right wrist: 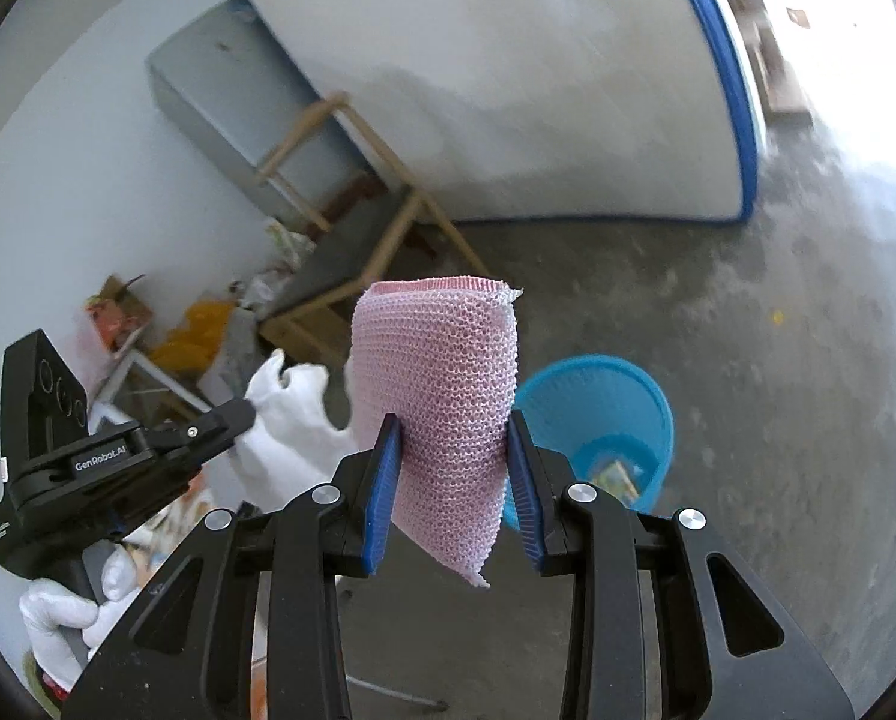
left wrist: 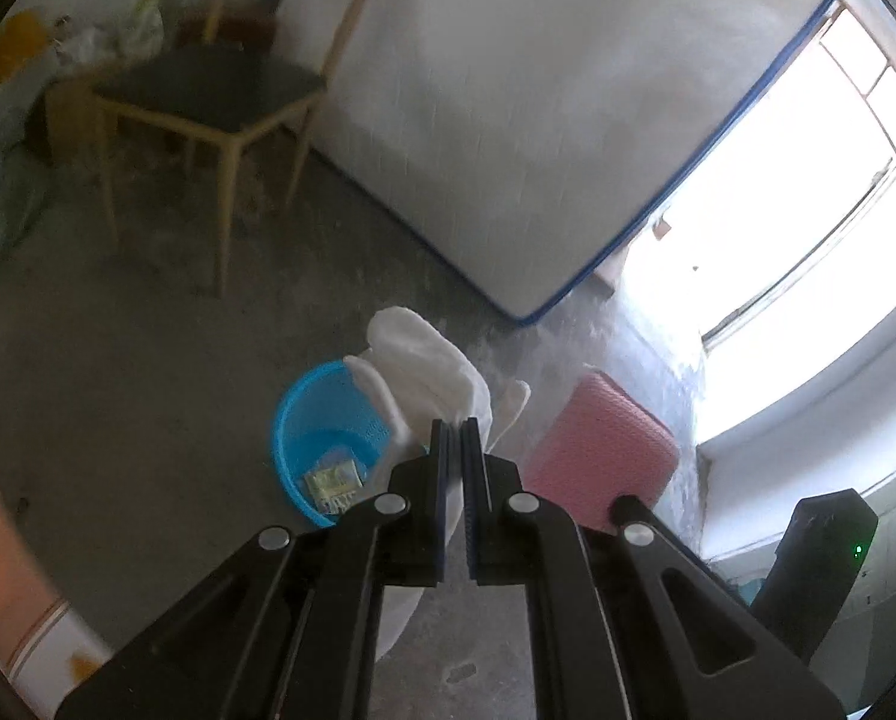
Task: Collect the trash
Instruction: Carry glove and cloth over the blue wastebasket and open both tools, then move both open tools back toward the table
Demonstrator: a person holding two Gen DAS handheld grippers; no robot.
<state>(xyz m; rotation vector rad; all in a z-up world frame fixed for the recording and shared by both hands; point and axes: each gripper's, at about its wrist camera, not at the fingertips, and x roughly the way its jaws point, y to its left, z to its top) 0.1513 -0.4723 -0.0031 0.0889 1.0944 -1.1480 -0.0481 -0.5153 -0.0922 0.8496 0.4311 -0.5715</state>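
Nearest in the right wrist view, the right gripper (right wrist: 455, 468) has its blue-padded fingers (right wrist: 383, 492) pinching a pink mesh cloth (right wrist: 441, 396), which stands folded between them, its top edge above the fingertips and a lower corner hanging below. In the left wrist view, the left gripper (left wrist: 455, 441) has its fingers pressed almost together on a white glove (left wrist: 429, 372), pinching the fabric so the glove stands up past the tips. From the right, this gripper shows at the left, held by a white-gloved hand (right wrist: 66, 612). Just beyond both grippers, a blue basket (left wrist: 321, 420) sits on the grey concrete floor (left wrist: 117, 372), a small printed wrapper (left wrist: 330, 480) lying at its bottom. Farther off to the left stands a wooden chair (left wrist: 207, 90) with a dark seat. Beside it, a white mattress (left wrist: 508, 120) with blue piping leans upright, and a bright window (left wrist: 808, 180) lies far right.
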